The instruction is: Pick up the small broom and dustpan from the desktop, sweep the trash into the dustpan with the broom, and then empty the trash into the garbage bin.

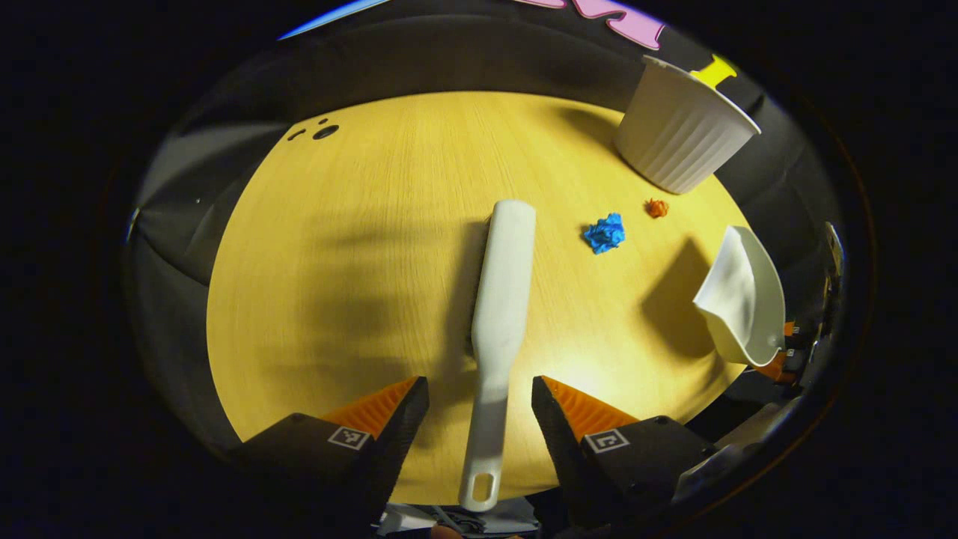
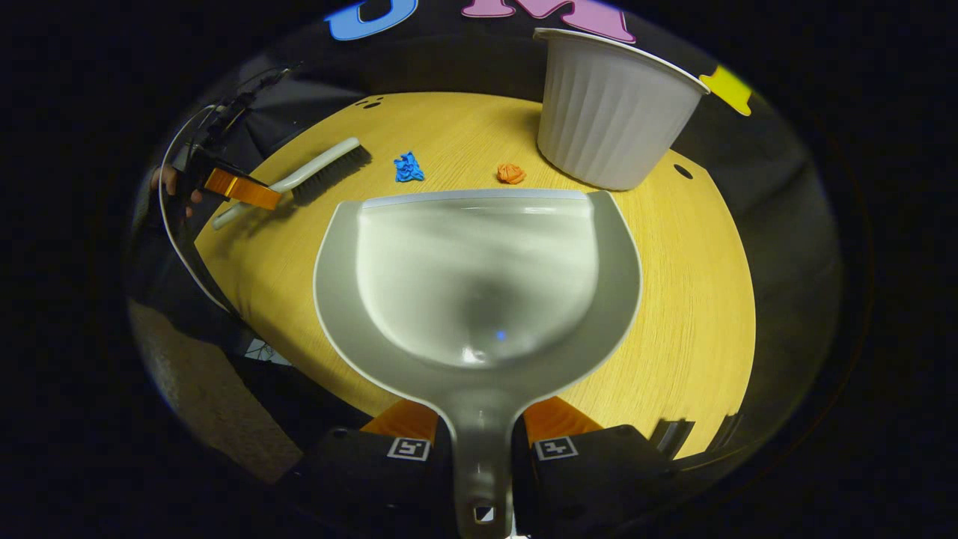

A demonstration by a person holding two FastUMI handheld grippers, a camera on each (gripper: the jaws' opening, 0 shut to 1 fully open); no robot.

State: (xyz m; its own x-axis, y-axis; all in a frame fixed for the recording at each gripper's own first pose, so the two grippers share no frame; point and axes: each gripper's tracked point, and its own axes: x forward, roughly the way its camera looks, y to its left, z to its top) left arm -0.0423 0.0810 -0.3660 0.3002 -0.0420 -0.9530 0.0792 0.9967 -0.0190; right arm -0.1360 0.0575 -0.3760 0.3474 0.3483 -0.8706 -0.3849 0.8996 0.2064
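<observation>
A white broom (image 1: 500,299) lies on the yellow wooden table (image 1: 359,247), handle toward me. My left gripper (image 1: 480,408) is open, one finger on each side of the broom's handle, not pressing it. My right gripper (image 2: 480,421) is shut on the handle of the white dustpan (image 2: 479,277), held above the table. That dustpan (image 1: 741,299) appears at the right in the left gripper view. A blue paper wad (image 1: 605,233) and a small orange wad (image 1: 656,208) lie between broom and bin. From the right gripper view the broom (image 2: 314,174), blue wad (image 2: 408,168) and orange wad (image 2: 511,174) lie beyond the dustpan's front edge.
A white ribbed garbage bin (image 1: 681,131) stands at the table's far right corner; in the right gripper view the bin (image 2: 610,112) is just behind the orange wad. The left gripper (image 2: 236,187) and a hand are at the table's left edge. Small dark holes (image 1: 324,132) mark the far left of the table.
</observation>
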